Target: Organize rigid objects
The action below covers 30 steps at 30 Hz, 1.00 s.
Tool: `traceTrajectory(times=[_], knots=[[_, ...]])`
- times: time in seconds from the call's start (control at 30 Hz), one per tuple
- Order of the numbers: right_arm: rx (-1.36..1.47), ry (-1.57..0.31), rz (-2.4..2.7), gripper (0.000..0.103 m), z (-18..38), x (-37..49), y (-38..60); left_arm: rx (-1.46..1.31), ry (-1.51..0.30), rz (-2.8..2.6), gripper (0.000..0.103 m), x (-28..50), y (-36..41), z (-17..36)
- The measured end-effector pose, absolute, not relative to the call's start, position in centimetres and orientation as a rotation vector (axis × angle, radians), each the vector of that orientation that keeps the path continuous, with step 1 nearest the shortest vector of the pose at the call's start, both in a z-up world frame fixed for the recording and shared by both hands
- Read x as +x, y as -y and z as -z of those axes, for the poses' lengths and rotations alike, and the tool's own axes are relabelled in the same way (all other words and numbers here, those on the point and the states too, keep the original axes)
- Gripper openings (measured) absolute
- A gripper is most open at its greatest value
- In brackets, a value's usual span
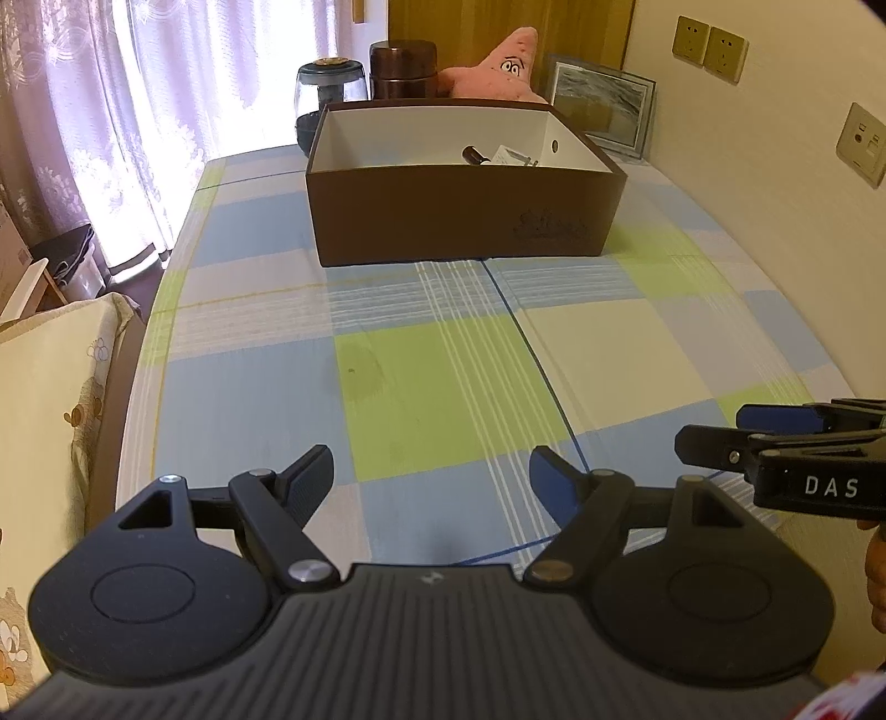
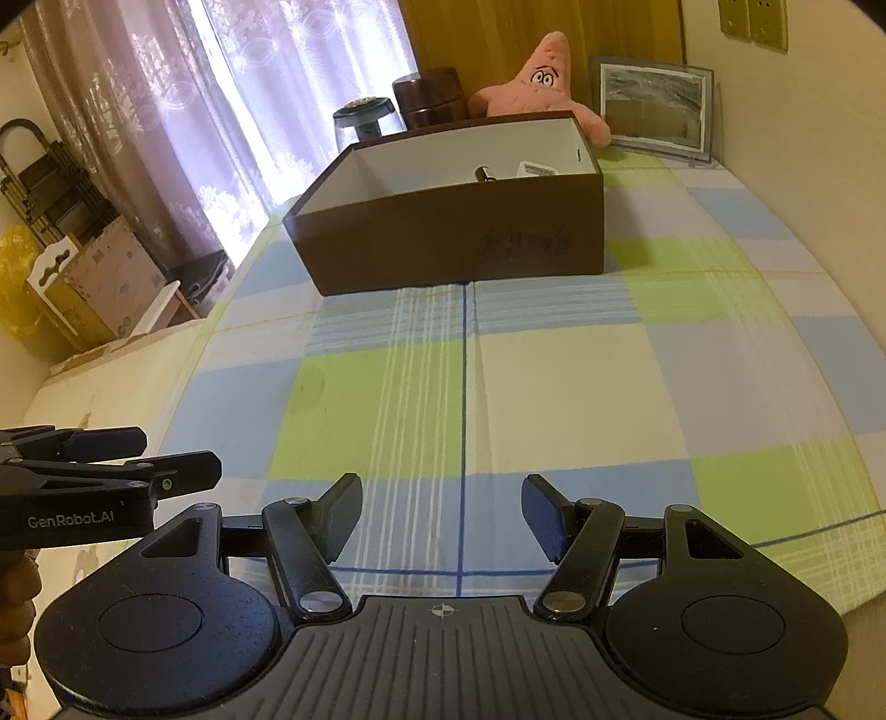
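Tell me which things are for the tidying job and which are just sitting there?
For the job: brown box; small dark bottle and white packet inside it.

Just sitting there: pink star plush, glass jar, brown canister, framed picture, wall sockets.

The tabletop (image 1: 432,354) carries a matt woven cloth in blue, green and cream checks. The box (image 1: 465,216) appears to be smooth matt card, brown outside, white inside. The left claw (image 1: 432,476) and right claw (image 2: 443,515) are matt black plastic, ribbed on the body, with bright metal pivot pins and textured blue pads. The starfish toy (image 2: 542,83) is soft pink plush. The curtain (image 1: 166,111) is sheer patterned fabric.
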State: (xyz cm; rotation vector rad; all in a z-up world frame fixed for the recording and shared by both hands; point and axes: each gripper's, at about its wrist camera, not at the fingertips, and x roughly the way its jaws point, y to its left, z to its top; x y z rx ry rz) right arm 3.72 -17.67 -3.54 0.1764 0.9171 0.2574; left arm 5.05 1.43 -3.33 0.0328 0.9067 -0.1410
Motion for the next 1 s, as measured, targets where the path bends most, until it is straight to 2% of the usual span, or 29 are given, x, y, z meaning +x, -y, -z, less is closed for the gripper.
traceTrajectory(times=[1.0], knots=[[0.168,-0.933,-0.257,0.061,4.1,4.4,17.8,0.025,-0.911,0.156,0.075,5.6,-1.0,3.6]])
